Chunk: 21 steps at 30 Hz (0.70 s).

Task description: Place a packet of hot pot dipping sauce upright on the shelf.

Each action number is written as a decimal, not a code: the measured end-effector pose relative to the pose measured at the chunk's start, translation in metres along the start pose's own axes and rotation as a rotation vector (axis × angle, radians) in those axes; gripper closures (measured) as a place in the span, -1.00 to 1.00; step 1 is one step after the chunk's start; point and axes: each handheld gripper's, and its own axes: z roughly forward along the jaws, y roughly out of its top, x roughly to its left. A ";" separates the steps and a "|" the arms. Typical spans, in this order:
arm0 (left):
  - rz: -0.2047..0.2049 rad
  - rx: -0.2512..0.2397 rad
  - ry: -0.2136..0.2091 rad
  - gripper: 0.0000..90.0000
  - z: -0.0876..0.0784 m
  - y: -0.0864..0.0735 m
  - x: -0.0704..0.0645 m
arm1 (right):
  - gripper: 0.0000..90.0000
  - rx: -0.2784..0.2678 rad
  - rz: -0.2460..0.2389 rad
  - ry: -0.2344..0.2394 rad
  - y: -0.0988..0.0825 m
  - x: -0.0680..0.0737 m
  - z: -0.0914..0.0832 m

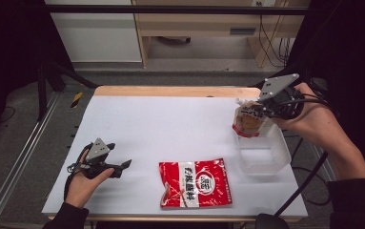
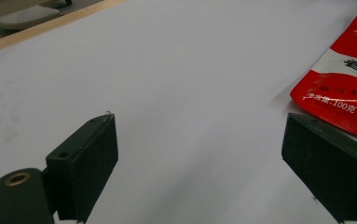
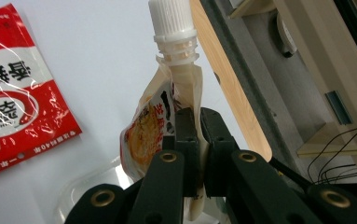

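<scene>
**Spouted pouch hangs from a thin pinch above the tub**

Your right hand-held gripper [image 3: 197,140] is pinching the spouted pouch [image 3: 153,135] by its upper edge, jaws pressed together on the film just below the white screw cap [image 3: 171,21]. The pouch hangs under the jaws, directly above the far corner of the clear plastic tub [image 1: 263,152]. From the high view I would judge its lower end just over the rim, though whether it touches the rim is hard to tell.

The main risk is the grip itself: the film is smooth and the jaws hold only a narrow strip, so a quick swing could let the pouch slide out or twist. If you lower it off-centre, the bottom may catch the tub wall and tip the light tub, which sits close to the worktop [image 1: 170,124] edge on your right.

Farther off to the left of that gripper, the red flat sachet [image 1: 195,182] lies flat on the worktop, well apart from the tub and out of the way.

Your left hand-held gripper [image 1: 123,166] rests low on the worktop with its jaws spread and nothing between them; the sachet lies just ahead of it to one side. Nothing blocks either path.
</scene>
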 end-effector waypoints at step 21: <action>0.005 0.010 -0.008 -0.76 0.001 -0.001 -0.001 | 0.94 0.059 0.045 0.012 -0.038 -0.015 0.026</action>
